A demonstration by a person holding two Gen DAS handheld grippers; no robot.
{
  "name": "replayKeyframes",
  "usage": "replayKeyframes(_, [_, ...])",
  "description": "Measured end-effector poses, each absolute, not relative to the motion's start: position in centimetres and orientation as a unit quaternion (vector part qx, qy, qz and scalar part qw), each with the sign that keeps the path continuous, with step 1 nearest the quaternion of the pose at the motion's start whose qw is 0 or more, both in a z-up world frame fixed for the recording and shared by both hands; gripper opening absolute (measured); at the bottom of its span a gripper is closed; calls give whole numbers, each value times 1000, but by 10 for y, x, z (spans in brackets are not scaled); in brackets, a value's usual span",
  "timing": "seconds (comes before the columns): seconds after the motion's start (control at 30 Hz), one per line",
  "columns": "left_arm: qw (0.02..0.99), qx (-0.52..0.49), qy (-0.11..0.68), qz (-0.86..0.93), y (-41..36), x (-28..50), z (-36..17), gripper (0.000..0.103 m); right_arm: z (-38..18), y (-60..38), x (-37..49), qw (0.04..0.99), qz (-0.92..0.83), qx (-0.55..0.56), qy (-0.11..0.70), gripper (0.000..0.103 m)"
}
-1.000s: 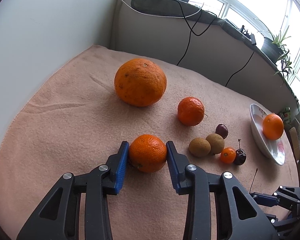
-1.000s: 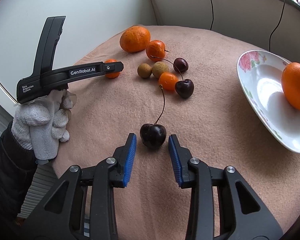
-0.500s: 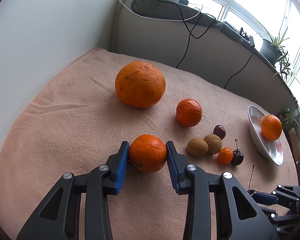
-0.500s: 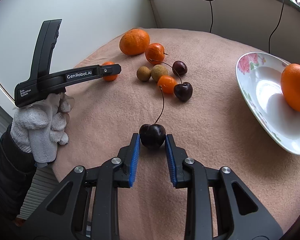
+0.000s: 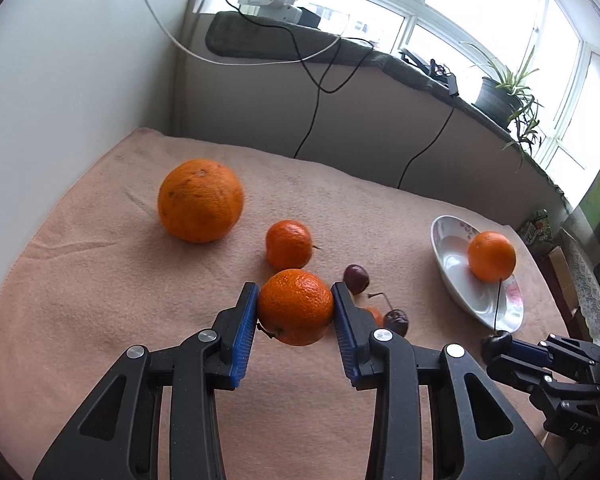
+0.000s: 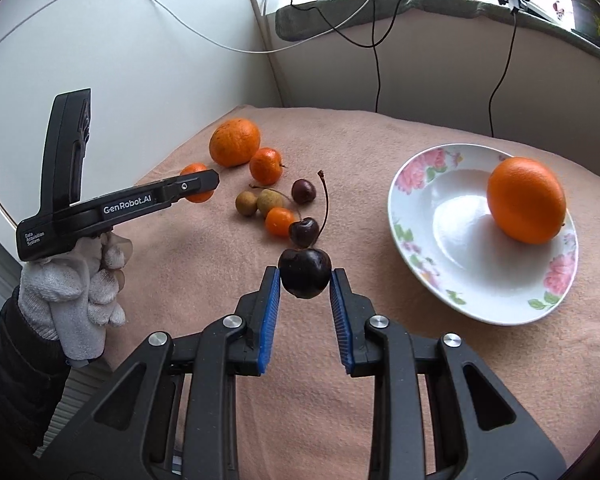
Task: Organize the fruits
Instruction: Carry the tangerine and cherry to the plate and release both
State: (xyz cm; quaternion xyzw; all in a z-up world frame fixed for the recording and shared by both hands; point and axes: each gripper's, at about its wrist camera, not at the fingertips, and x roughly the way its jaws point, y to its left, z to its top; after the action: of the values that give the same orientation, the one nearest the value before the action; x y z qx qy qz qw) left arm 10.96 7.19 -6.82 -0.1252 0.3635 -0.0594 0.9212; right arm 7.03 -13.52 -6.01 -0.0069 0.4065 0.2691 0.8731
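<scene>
So both grippers have fruit right now. The left gripper [image 5: 295,307] has its blue pads pinching a mandarin [image 5: 295,306] from either side, and the fruit is clear of the blanket [image 5: 80,280], up over the middle of it. The right gripper [image 6: 305,280] has its fingers squeezed onto a dark cherry [image 6: 305,273], stem sticking up, also off the cloth, hanging just beside the near rim of the flowered plate [image 6: 420,280]. That plate sits toward the right edge of the blanket with one orange [image 6: 526,199] already in it.

Loose on the blanket: a big orange [image 5: 201,200] near the far left corner, a smaller mandarin [image 5: 289,244] beside it, then a cluster in the middle with two brownish round fruits [image 6: 246,203], a tiny orange one [image 6: 280,221] and two more cherries [image 6: 303,191]. A white-gloved hand [image 6: 72,292] holds the left gripper's handle
</scene>
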Motion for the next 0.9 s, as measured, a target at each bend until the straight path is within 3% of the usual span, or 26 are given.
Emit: replayKeyframes(0.9, [907,-78,377,-172,-61,152,-64,35,-54,-234,84,896,174,18,407,27])
